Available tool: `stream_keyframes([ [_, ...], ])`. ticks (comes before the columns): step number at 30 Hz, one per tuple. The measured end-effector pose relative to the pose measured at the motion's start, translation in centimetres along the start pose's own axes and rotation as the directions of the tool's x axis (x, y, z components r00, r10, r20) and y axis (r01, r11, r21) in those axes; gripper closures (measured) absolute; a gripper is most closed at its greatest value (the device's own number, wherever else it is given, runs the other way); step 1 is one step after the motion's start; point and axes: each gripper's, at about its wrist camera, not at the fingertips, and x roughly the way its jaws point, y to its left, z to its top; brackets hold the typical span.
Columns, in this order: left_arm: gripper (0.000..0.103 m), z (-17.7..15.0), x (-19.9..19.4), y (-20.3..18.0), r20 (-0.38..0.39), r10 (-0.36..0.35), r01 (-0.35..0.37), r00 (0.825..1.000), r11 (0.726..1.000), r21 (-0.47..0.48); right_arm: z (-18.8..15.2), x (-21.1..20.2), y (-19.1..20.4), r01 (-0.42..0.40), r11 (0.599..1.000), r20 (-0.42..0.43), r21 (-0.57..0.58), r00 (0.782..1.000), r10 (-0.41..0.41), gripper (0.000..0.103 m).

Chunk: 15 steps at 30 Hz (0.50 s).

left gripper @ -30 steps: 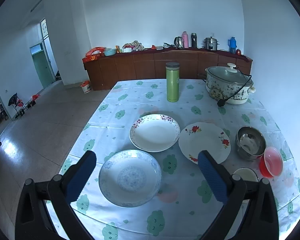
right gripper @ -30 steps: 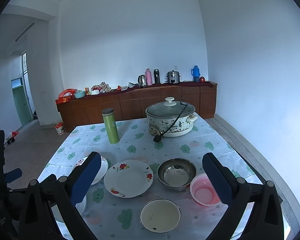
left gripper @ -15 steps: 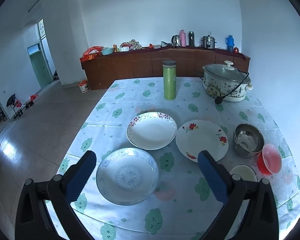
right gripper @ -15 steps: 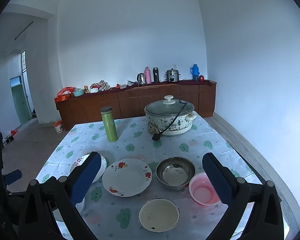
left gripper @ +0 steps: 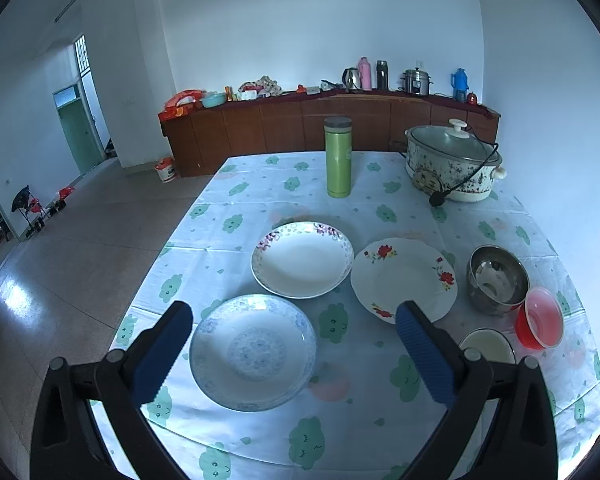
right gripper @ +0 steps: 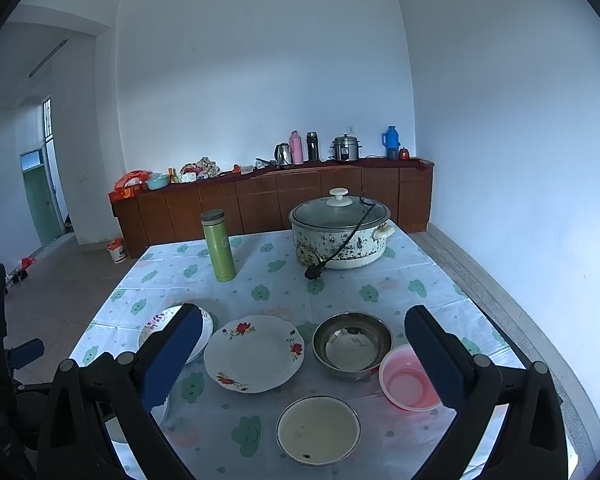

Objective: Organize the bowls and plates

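Note:
Three plates lie on the table: a blue-patterned plate [left gripper: 253, 351] nearest, a purple-rimmed plate [left gripper: 302, 258] behind it, and a red-flower plate [left gripper: 403, 278] [right gripper: 254, 352] to the right. A steel bowl [left gripper: 496, 278] [right gripper: 353, 344], a red plastic bowl [left gripper: 539, 322] [right gripper: 408, 378] and a white enamel bowl [right gripper: 318, 429] [left gripper: 487, 345] sit at the right. My left gripper [left gripper: 292, 346] is open and empty above the blue plate. My right gripper [right gripper: 306, 354] is open and empty above the bowls.
A green thermos [left gripper: 338, 158] [right gripper: 219, 245] and a lidded cooker [left gripper: 452, 162] [right gripper: 340, 232] with its cord and plug stand at the far side of the clothed table [left gripper: 240, 200]. A brown cabinet [right gripper: 276, 196] lines the back wall.
Both grippers have pulled back and up a little from the table, so the dishes sit slightly farther away. Nothing on the table has moved.

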Motion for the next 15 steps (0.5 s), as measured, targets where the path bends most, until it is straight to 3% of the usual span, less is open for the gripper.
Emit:
stream_keyframes([
  [15, 0.0, 0.03, 0.29, 0.03, -0.005, -0.001, 0.001, 1.0, 1.0, 0.0, -0.14, 0.32, 0.08, 0.0, 1.0, -0.004, -0.001, 1.0, 0.0, 0.001],
])
